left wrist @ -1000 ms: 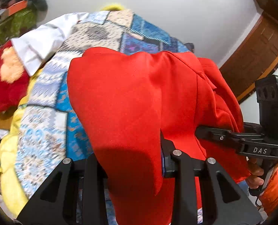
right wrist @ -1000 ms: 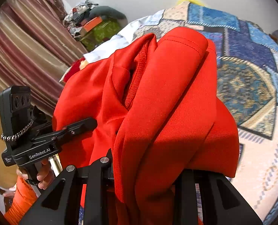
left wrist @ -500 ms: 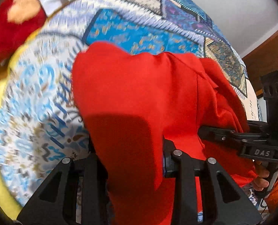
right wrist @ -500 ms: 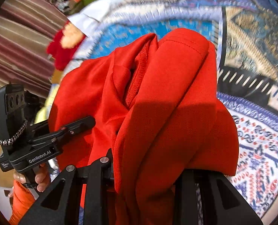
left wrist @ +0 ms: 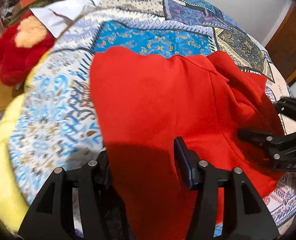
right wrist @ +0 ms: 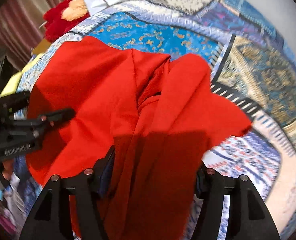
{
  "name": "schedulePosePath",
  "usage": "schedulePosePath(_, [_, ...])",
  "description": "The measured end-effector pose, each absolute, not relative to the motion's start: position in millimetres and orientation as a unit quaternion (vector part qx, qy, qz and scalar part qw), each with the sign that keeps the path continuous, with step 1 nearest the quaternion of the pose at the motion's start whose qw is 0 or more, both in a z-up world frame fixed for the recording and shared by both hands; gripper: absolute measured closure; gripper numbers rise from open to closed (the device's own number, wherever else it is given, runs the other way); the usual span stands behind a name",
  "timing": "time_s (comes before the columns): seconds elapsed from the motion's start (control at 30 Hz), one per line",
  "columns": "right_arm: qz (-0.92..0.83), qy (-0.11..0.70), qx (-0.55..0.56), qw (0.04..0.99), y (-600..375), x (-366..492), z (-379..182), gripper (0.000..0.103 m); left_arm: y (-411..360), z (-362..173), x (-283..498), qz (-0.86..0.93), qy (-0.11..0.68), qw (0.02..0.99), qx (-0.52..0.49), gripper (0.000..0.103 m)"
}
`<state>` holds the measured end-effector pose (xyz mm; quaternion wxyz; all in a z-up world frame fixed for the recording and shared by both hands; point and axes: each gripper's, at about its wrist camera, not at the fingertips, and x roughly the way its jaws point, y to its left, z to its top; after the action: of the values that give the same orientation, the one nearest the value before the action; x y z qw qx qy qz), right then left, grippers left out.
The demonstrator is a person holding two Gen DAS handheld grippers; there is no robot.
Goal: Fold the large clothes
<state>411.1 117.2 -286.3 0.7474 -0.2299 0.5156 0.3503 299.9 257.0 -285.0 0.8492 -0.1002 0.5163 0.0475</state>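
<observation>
Where readable, "DAS" on right gripper [left wrist: 267, 136]

A blue, cream and gold patchwork-patterned bedspread [left wrist: 151, 40] covers the bed over a yellow sheet [left wrist: 0, 160], with a fluffy red plush toy [left wrist: 18, 60] beside a white shirt [left wrist: 68, 14].

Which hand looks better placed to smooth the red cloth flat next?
Probably the left gripper: the red garment before it already lies fairly flat on the bedspread, whereas ahead of the right gripper it is bunched.
</observation>
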Motion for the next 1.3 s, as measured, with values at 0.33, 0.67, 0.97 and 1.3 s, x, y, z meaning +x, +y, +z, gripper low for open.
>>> schedulePosePath(0.33, [0.364, 0.431, -0.263, 0.783, 105, 373, -230, 0.042, 238, -242, 262, 0.090, 0.474, 0.876, -0.027, 0.032])
schedulePosePath(0.67, [0.347, 0.484, -0.299, 0.746, 116, 365, -284, 0.031, 229, -292, 253, 0.100, 0.517, 0.848, -0.064, 0.020])
schedulePosePath(0.97, [0.362, 0.539, -0.250, 0.719, 79, 379, -289, 0.027, 204, -320, 245, 0.096, 0.529, 0.841, -0.063, 0.008])
schedulePosePath(1.3, [0.340, 0.562, -0.211, 0.724, 23, 383, -282, 0.027, 196, -321, 223, 0.103, 0.530, 0.839, -0.074, 0.007])
